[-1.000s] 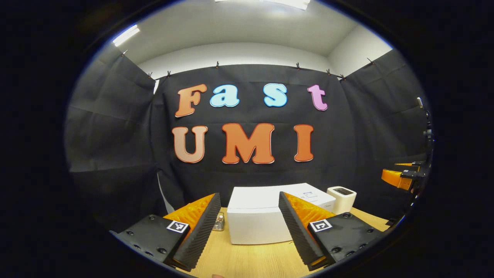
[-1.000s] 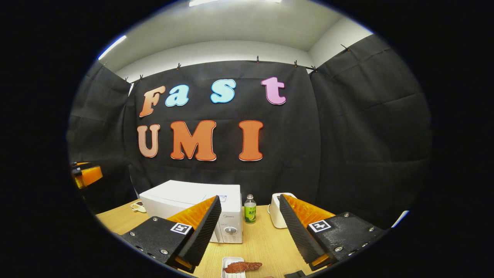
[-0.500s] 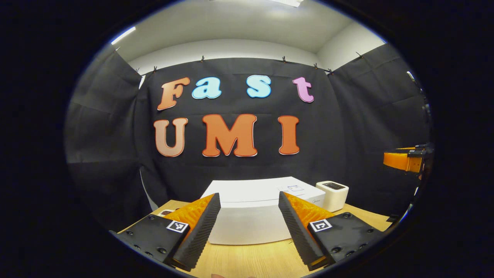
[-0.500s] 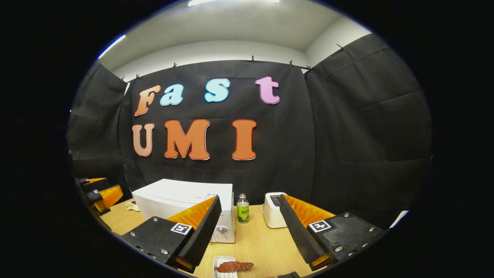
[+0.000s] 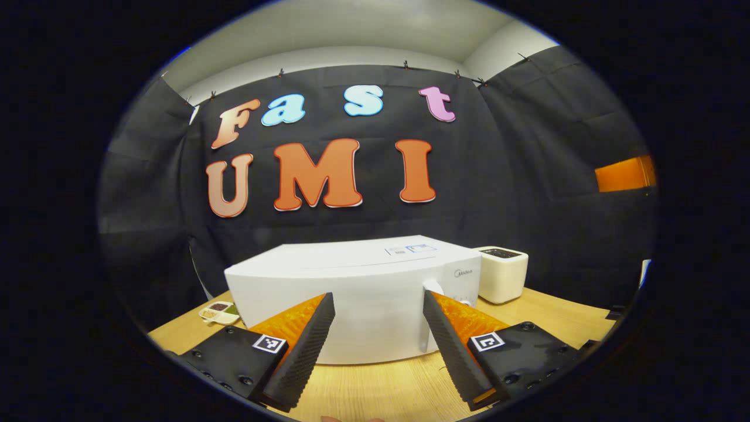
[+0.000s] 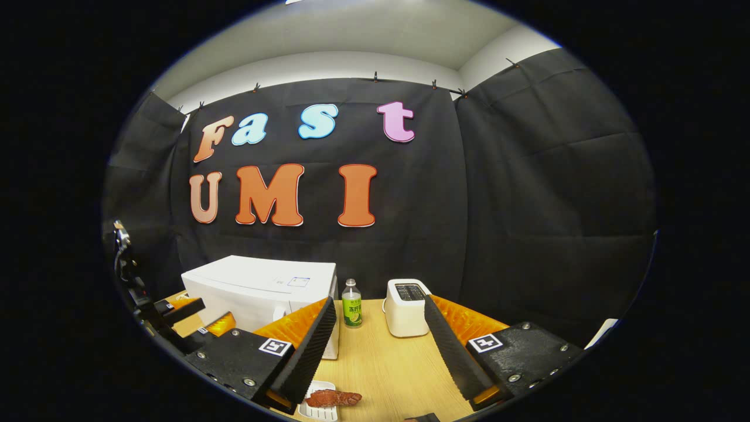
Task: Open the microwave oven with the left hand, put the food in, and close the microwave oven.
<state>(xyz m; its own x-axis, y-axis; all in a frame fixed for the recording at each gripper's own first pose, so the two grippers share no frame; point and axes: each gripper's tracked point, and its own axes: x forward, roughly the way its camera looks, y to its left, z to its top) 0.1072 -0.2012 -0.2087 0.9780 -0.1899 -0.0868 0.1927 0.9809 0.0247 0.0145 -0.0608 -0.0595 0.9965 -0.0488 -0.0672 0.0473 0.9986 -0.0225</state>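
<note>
Your left hand-held gripper (image 5: 379,346) is spread wide with nothing between its fingers, facing the front of the white microwave oven (image 5: 351,293), whose door is shut. Your right hand-held gripper (image 6: 379,349) is likewise open and empty above the wooden worktop (image 6: 381,363). Just below it, the reddish-brown food (image 6: 333,398) lies in a small white tray (image 6: 316,410) near the worktop's front edge. Beside the microwave oven stand a green-labelled bottle (image 6: 351,305) and a white toaster (image 6: 405,308), and at its far side sits a small dish (image 5: 220,312).
</note>
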